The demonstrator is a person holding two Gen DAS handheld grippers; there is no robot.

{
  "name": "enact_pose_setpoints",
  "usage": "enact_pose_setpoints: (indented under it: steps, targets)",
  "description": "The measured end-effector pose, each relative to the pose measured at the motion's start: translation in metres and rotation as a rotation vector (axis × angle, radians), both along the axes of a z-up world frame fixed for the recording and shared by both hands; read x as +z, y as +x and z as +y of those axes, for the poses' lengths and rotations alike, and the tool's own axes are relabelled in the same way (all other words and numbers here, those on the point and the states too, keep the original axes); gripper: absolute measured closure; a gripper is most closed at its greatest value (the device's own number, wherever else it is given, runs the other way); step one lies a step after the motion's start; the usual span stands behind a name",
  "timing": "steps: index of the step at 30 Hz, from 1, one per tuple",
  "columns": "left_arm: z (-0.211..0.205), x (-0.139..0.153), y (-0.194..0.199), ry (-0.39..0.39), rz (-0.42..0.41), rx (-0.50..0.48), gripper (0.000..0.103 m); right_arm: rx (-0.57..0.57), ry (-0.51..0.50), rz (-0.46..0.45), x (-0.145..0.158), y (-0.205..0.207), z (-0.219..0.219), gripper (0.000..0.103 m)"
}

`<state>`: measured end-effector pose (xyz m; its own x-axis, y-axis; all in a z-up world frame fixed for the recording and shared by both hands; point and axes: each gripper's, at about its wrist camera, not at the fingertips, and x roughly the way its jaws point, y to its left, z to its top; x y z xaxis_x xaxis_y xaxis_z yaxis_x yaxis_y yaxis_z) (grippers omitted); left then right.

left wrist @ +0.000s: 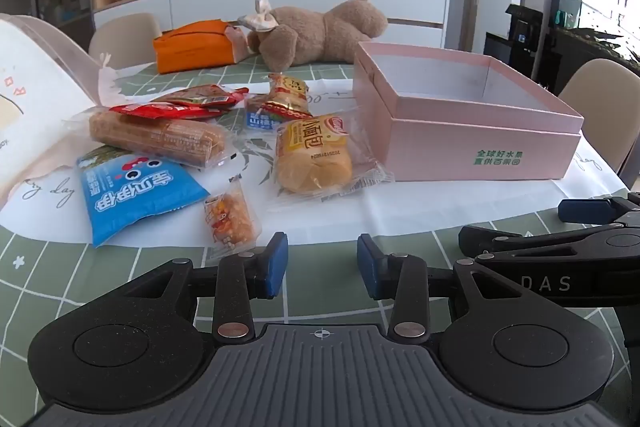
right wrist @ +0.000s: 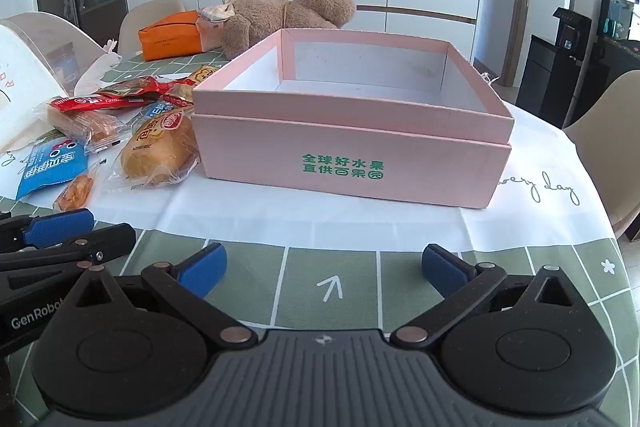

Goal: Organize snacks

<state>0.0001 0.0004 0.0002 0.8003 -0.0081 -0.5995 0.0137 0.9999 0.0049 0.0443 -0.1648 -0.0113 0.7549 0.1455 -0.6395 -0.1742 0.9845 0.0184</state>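
Several wrapped snacks lie on a white cloth left of an open pink box [left wrist: 472, 147] [right wrist: 352, 155] whose inside shows nothing. Among them are a bread roll packet [left wrist: 314, 157] [right wrist: 160, 151], a blue packet [left wrist: 136, 195] [right wrist: 52, 165], a long clear-wrapped cake [left wrist: 156, 139] and a small orange snack [left wrist: 230, 217] [right wrist: 76, 193]. My left gripper [left wrist: 322, 263] hovers in front of the snacks, open, nothing between its blue pads. My right gripper [right wrist: 322, 267] hangs before the box, open wide and holding nothing. Each gripper's fingers [left wrist: 592, 211] [right wrist: 60, 223] show at the other view's edge.
A brown plush toy [left wrist: 316, 31] [right wrist: 280, 15] and an orange pouch [left wrist: 196, 45] [right wrist: 170, 41] lie at the table's far side. A white bag [left wrist: 36, 95] stands at the left. Chairs [left wrist: 600, 107] ring the table; a cabinet with ornaments stands behind.
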Motion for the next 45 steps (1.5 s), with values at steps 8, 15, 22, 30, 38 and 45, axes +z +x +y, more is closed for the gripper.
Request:
enact_pose_setpoints:
  steps: [8,15,22,30,38,45]
  targets:
    - [0.0000,0.0000,0.0000,-0.002,0.000,0.000,0.060,0.000,0.001,-0.001,0.0000,-0.0004,-0.0002,0.000]
    - [0.0000,0.0000,0.0000,-0.001,-0.001,0.000,0.060,0.000,0.009,-0.001,-0.0005,-0.0019,-0.0023,0.000]
    - [-0.0001,0.0000,0.0000,-0.001,-0.001,0.000,0.060,0.000,0.009,-0.001,0.0005,-0.0003,-0.0026,0.000]
    - [0.0000,0.0000,0.0000,-0.001,-0.001,0.000,0.060,0.001,0.008,-0.001,0.0003,-0.0003,-0.0025,0.000]
    - [-0.0002,0.0000,0.0000,-0.001,-0.001,0.000,0.060,0.000,0.008,-0.001,0.0003,-0.0006,-0.0025,0.000]
    - [-0.0001,0.0000,0.0000,-0.002,-0.001,0.000,0.060,0.001,0.008,-0.001,0.0003,-0.0004,-0.0025,0.000]
